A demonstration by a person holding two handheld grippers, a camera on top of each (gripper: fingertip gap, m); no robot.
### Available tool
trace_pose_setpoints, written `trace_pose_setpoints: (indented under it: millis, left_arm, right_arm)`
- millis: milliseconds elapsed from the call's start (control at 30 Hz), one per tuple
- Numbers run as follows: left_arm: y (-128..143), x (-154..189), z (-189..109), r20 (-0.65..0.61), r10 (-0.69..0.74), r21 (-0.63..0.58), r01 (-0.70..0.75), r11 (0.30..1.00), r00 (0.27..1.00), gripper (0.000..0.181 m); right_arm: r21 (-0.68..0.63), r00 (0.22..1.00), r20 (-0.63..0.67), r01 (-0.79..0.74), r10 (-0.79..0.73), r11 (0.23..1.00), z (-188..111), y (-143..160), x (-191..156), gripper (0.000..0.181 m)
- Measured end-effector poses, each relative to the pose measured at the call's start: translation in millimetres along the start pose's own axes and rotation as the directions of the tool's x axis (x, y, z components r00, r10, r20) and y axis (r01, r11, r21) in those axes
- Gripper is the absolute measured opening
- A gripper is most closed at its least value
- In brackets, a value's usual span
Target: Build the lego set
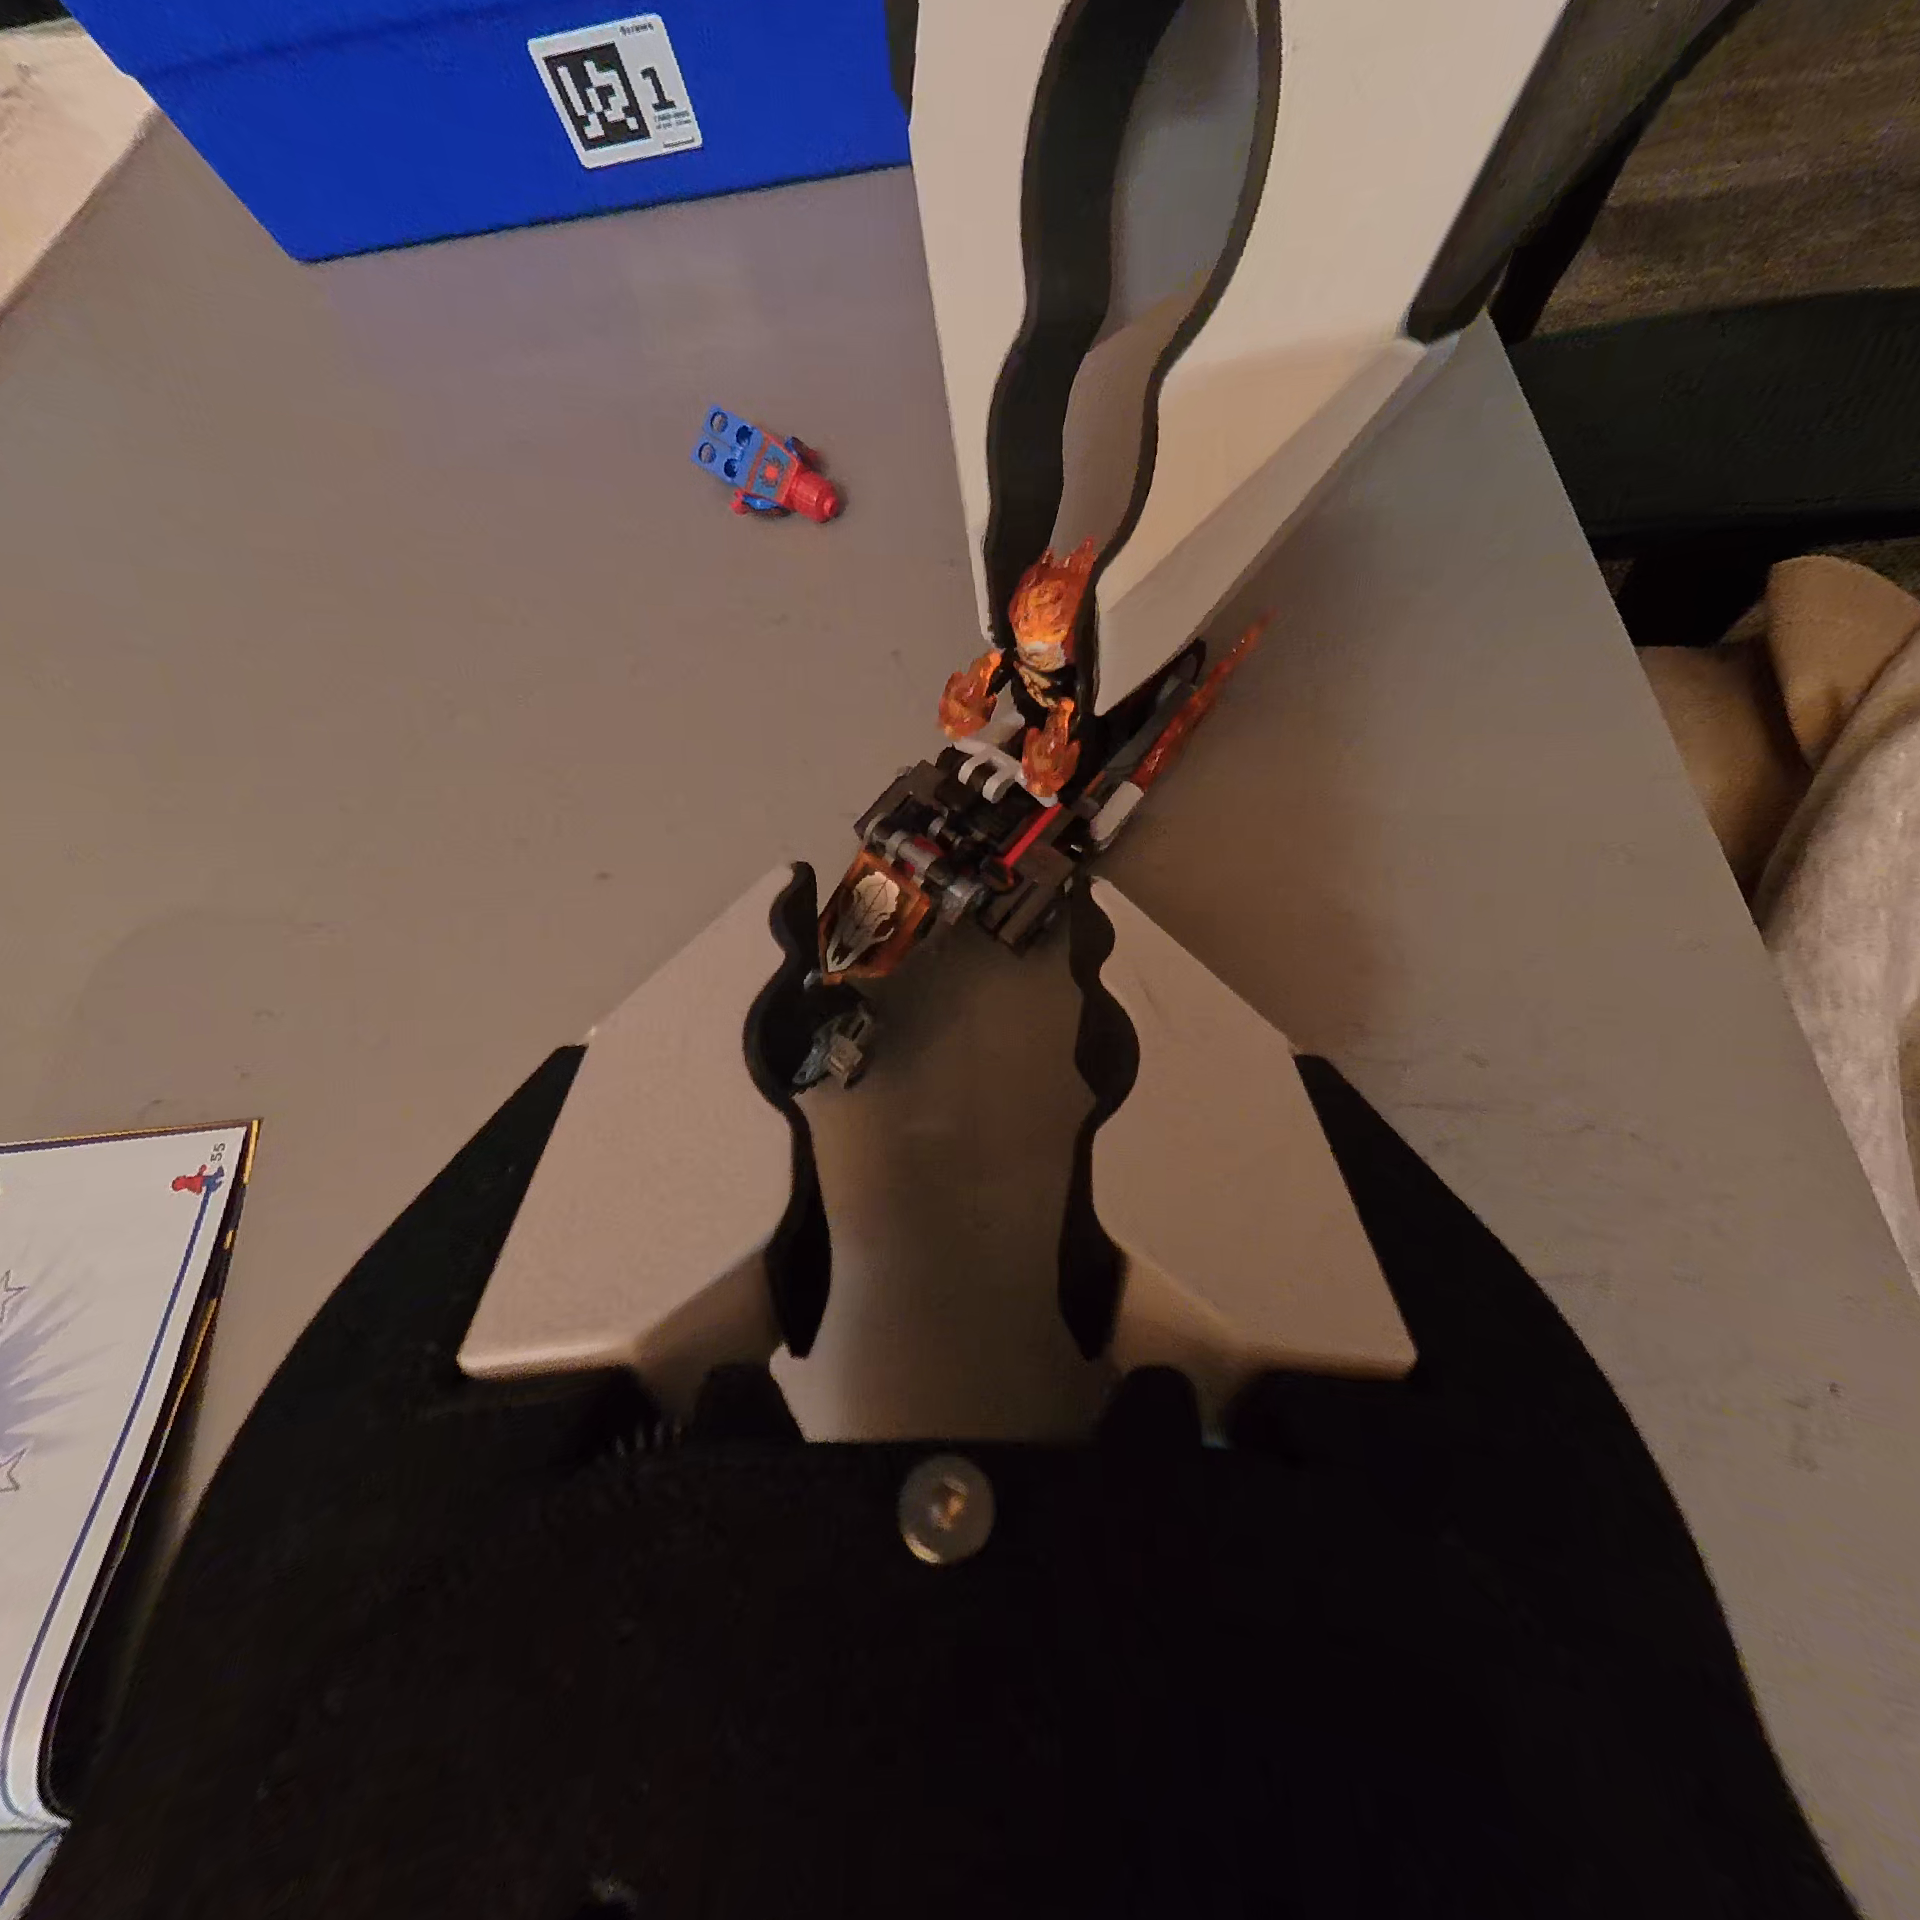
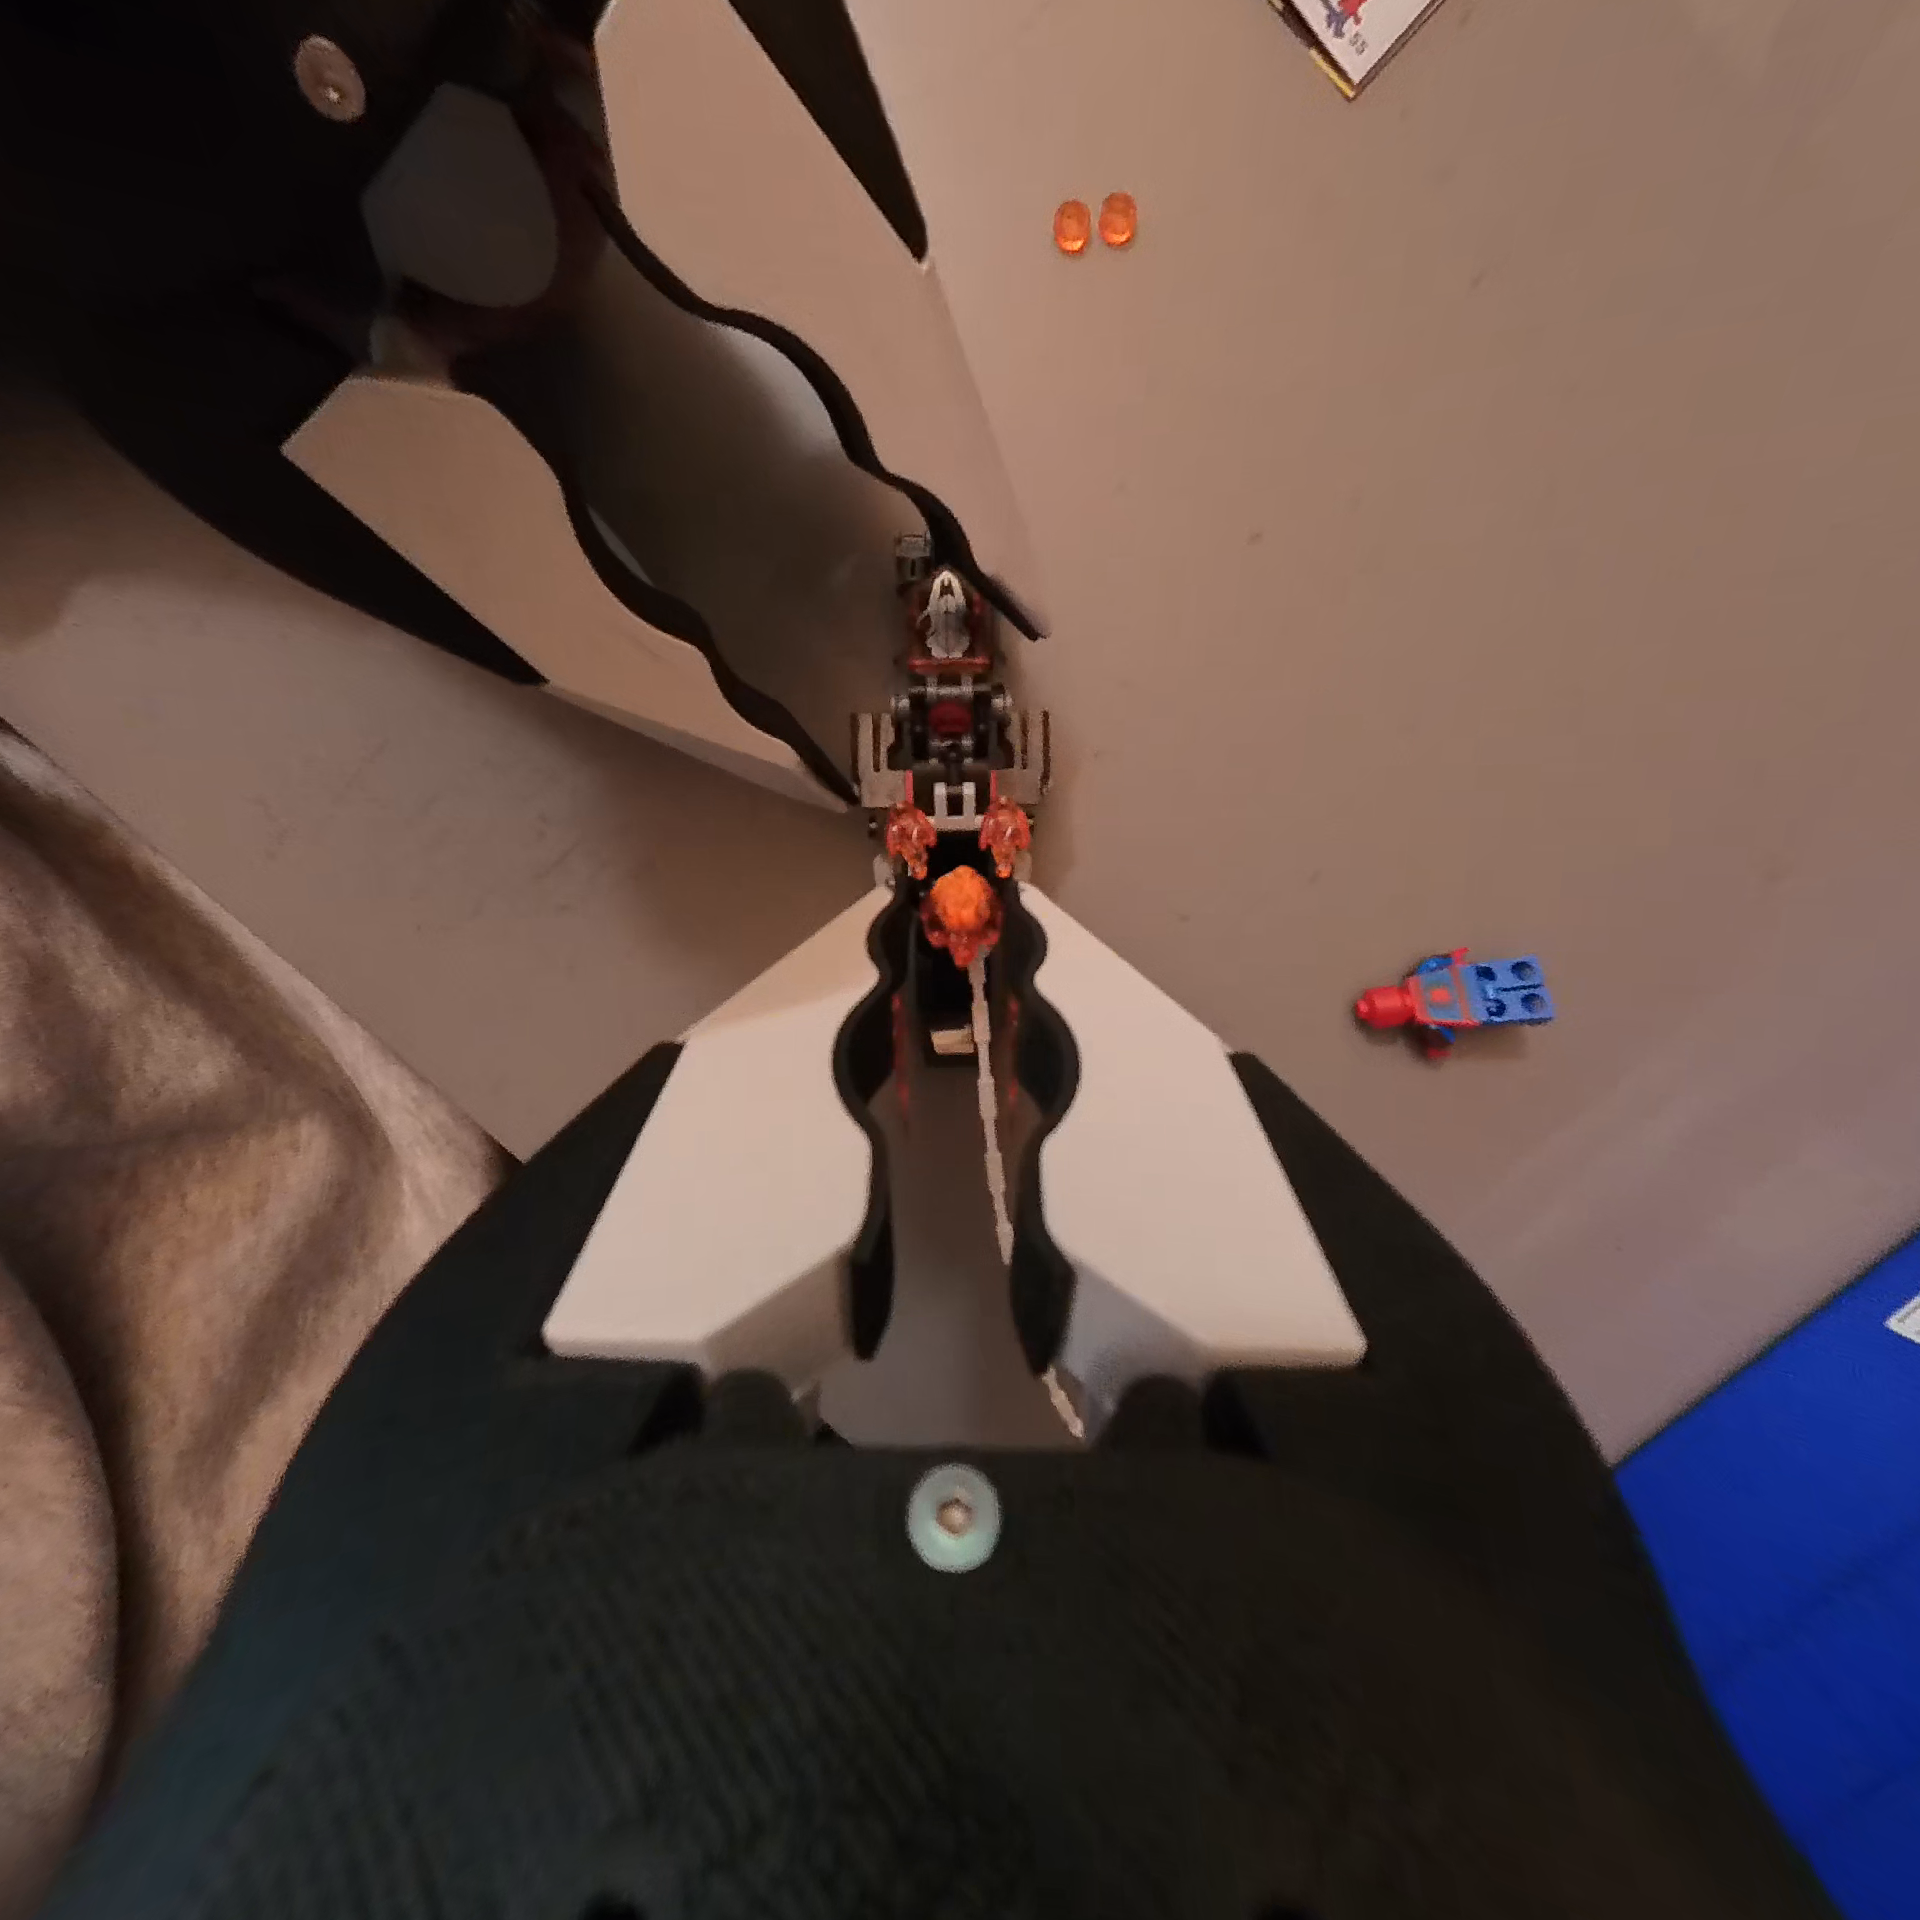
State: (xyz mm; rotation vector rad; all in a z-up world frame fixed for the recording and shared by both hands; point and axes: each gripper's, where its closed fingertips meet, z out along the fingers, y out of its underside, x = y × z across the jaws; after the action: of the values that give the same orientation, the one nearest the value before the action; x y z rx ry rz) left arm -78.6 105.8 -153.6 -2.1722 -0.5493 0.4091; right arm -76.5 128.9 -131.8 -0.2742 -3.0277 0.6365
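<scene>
Lying between the two tools, the lego motorcycle [image 1: 971, 862] is being held just above the grey table [image 1: 416, 779], its long axis running from 7 o'clock to 1 o'clock in the left wrist view, with the orange skull shield [image 1: 871, 923] pointing toward 7 o'clock. At the left of that view, an instruction booklet [image 1: 94, 1403] is being cut off by the frame edge, and a blue bin [image 1: 436, 135] is being cropped at 12 o'clock. A red-and-blue minifigure [image 1: 764, 468] is lying well apart at 11 o'clock. The front of the model is being gripped by the left gripper [image 1: 940, 935], its jaws partly closed around it. The flame-headed rider [image 1: 1044, 644] is being pinched by the right gripper [image 1: 1044, 623], its jaws narrowed around the figure. In the right wrist view, the bike's rear is being hidden between the pads [image 2: 862, 997], and a pale chain [image 2: 992, 1122] is blurred. Two orange studs [image 2: 1094, 221] are lying at 1 o'clock.
</scene>
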Motion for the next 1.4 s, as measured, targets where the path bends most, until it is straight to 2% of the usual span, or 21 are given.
trace_pose_setpoints:
  millis: [933, 1400]
  left_arm:
    - [1.5, -0.3, 1.1, 0.003, 0.001, -0.011, -0.001, 1.0, 1.0, 0.048]
    - [3.1, -1.0, 3.1, 0.02, 0.015, -0.028, -0.014, 1.0, 1.0, 0.049]
  right_arm:
    - [0.003, 1.0, 0.013, 0.005, -0.005, 1.0, 1.5, 3.1, -0.2, 0.015]
    - [-0.021, 0.996, 0.08, -0.044, 0.045, 0.999, 2.4, 3.7, 0.6, 0.015]
